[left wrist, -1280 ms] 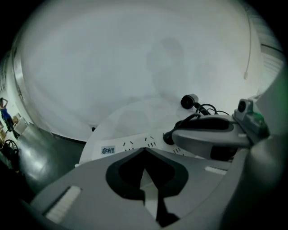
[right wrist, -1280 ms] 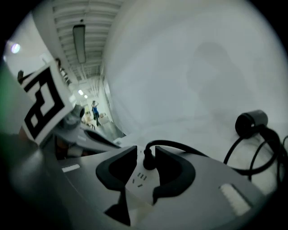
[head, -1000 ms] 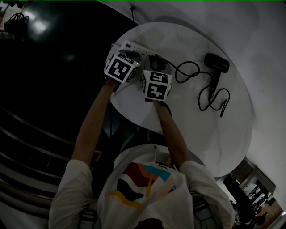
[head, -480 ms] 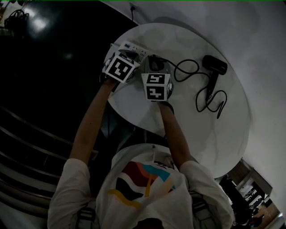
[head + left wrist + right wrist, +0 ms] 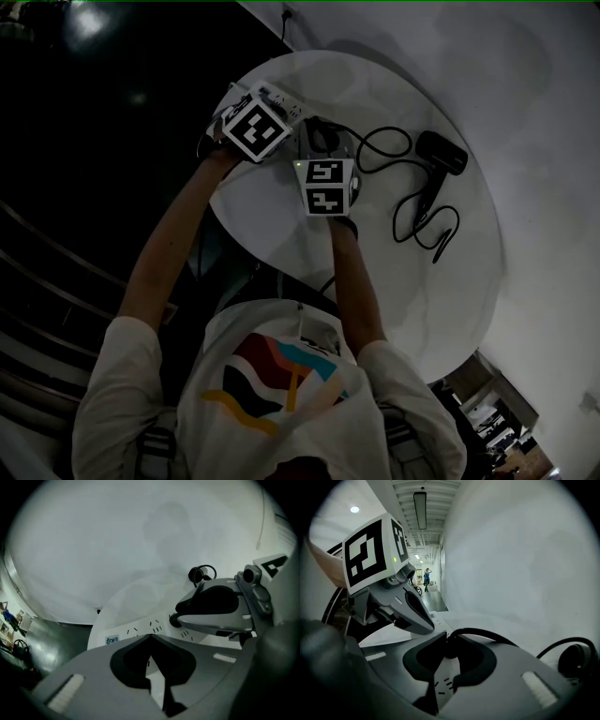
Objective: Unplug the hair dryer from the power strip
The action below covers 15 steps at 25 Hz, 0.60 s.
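A white power strip (image 5: 274,97) lies at the far left rim of the round white table (image 5: 450,281). A black plug (image 5: 450,648) sits in the strip, and its cord (image 5: 380,150) snakes right to the black hair dryer (image 5: 441,153). My right gripper (image 5: 451,637) is shut on the plug, a jaw on each side. In the head view it (image 5: 319,142) stands just right of the left one. My left gripper (image 5: 150,637) is shut with nothing between its jaws, tips down on the power strip (image 5: 136,631) beside the right gripper (image 5: 218,606).
The cord's slack coils (image 5: 427,220) lie on the table in front of the dryer. The dark floor (image 5: 112,112) drops away just past the strip's rim. A corridor with a distant person (image 5: 426,578) shows behind the left gripper (image 5: 391,599).
My right gripper has rolled about its own axis at the plug, so its marker cube faces differently. The left gripper stays on the strip. The dryer and cord lie as before.
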Each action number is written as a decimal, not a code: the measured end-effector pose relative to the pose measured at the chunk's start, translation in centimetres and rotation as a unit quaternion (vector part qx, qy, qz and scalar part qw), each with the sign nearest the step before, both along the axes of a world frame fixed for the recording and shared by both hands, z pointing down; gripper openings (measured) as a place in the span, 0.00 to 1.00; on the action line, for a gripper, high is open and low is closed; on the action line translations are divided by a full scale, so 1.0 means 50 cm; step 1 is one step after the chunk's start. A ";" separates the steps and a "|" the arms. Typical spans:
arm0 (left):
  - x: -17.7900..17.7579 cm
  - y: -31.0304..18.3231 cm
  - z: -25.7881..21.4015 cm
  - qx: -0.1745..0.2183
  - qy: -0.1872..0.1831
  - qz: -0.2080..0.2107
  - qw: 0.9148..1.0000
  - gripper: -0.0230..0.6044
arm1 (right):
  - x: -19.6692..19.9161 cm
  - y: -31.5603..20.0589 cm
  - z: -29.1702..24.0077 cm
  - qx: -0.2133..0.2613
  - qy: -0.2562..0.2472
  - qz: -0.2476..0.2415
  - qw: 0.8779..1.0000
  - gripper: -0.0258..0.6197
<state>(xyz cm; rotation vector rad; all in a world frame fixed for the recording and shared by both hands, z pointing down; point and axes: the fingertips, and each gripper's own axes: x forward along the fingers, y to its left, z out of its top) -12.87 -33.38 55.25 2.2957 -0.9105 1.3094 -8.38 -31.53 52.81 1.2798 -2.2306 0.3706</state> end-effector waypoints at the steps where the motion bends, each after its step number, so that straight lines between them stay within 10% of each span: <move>1: 0.002 0.011 0.008 -0.014 -0.005 0.004 1.000 0.03 | 0.000 0.000 -0.001 0.001 0.000 -0.001 1.000 0.15; 15: 0.010 0.024 0.021 -0.033 -0.048 0.039 0.998 0.03 | 0.002 0.001 -0.007 0.016 -0.012 -0.010 1.000 0.14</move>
